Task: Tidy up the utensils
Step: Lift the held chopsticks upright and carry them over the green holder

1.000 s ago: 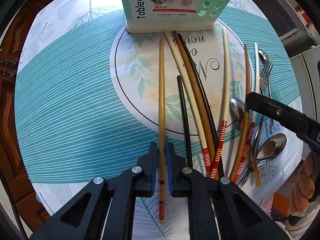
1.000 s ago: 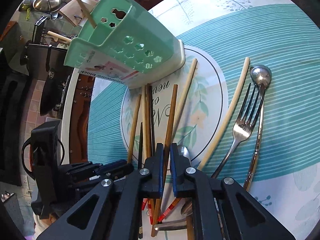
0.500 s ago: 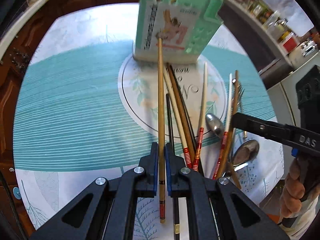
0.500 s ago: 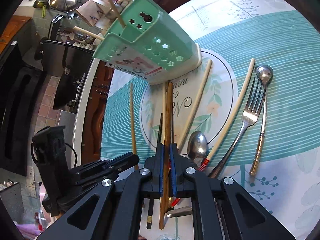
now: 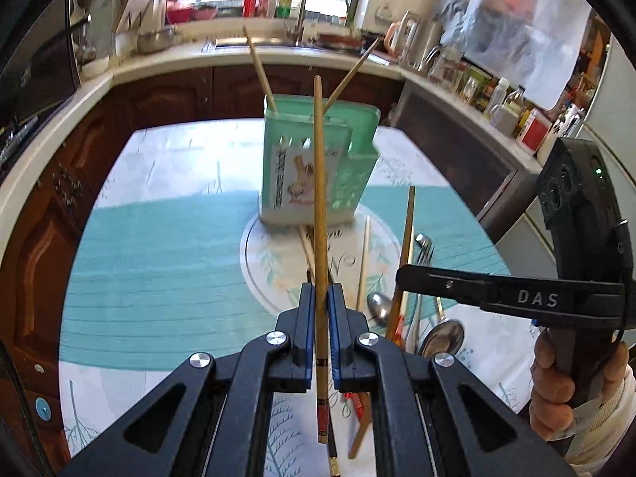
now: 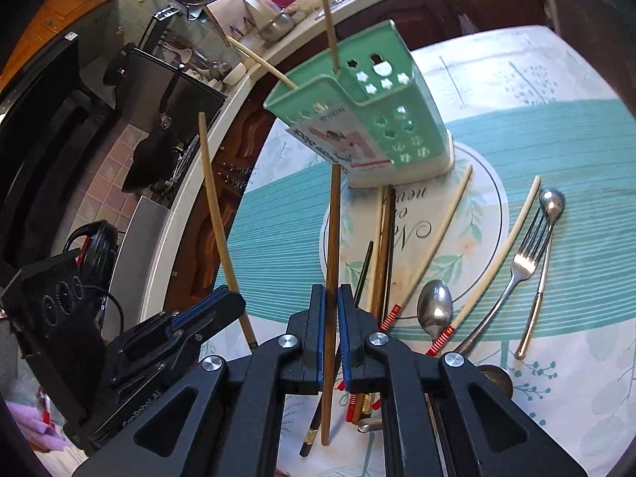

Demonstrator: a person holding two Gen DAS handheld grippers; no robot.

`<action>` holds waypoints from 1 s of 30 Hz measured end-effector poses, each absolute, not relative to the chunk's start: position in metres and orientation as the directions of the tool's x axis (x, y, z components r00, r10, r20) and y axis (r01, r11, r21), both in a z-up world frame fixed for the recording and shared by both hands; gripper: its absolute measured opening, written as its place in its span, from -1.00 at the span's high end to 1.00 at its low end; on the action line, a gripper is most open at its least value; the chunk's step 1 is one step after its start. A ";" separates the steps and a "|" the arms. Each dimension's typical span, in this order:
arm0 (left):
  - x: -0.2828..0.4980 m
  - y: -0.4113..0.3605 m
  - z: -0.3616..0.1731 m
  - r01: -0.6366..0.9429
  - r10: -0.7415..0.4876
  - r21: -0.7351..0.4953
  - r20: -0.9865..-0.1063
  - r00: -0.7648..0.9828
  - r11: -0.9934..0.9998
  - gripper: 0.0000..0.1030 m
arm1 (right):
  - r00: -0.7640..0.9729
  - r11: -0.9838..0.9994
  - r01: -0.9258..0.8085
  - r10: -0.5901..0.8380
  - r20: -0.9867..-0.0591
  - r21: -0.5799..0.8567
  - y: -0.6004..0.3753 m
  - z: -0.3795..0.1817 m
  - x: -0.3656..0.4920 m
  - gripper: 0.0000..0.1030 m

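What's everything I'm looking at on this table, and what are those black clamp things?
Utensil holder: one, mint green, standing on the tablecloth; two chopsticks already in it.
Loose chopsticks: several, cream, brown and black, some red-striped, lying in front of the holder.
Fork: one, silver, right of the chopsticks.
Spoons: at least three, silver, among and beside the chopsticks.
Tablecloth: one, teal and white.
Left gripper: black, shut on a light wooden chopstick, raised.
Right gripper: black, shut on a brown chopstick, raised.
Hand: one, holding the right gripper's handle.
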State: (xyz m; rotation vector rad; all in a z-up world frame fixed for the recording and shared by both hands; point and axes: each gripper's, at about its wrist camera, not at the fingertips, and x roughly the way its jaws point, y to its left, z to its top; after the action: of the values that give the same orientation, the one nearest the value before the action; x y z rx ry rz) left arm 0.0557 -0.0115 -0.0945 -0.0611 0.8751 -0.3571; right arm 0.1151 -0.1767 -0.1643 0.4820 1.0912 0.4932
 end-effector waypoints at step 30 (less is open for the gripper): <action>0.205 -0.004 0.034 0.205 -0.269 -0.199 -0.382 0.884 0.958 0.92 | 0.824 0.918 -0.165 0.329 -0.461 0.361 -0.186 0.083 0.192 0.89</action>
State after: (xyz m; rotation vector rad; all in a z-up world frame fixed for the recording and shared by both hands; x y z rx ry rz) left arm 0.2047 -0.0043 0.0344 -0.1550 0.4183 -0.2477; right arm 0.1923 -0.1857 0.0827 0.3148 0.5430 0.2670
